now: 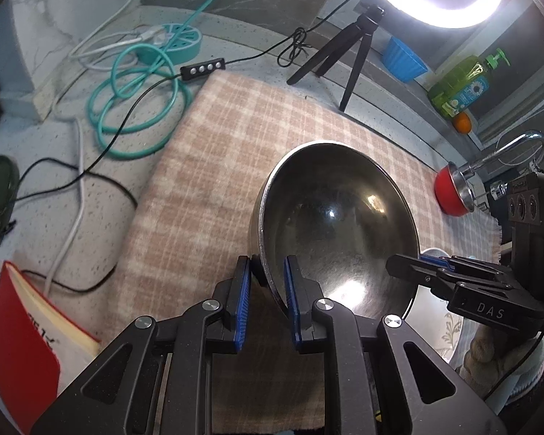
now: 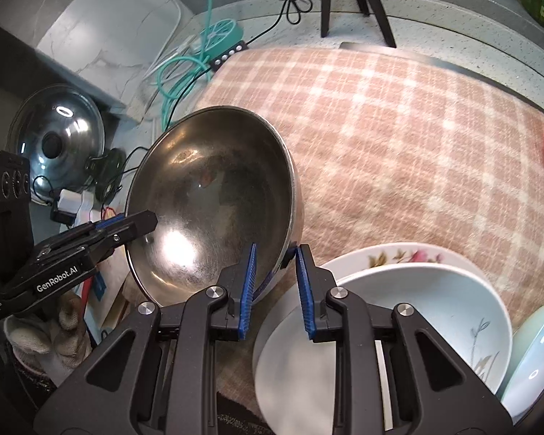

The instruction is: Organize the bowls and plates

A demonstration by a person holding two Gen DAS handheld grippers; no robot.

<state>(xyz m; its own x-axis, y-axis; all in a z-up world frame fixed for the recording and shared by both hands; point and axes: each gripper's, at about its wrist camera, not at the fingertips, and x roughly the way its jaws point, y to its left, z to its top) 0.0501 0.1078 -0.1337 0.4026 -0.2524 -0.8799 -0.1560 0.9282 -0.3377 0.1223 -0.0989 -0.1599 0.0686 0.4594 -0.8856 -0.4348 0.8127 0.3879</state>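
You held steel bowl tilted over checked cloth, left hand-held gripper and right hand-held gripper each clamping its rim

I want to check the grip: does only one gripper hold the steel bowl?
No. The left gripper and the right gripper each clamp the rim of the steel bowl.

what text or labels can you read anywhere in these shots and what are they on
"DAS": white letters on the right gripper body, left wrist view.
"GenRobot.AI": white letters on the left gripper body, right wrist view.
Red book: dark characters on the cover, cut off, unreadable.
Green soap bottle: label print too small to read.
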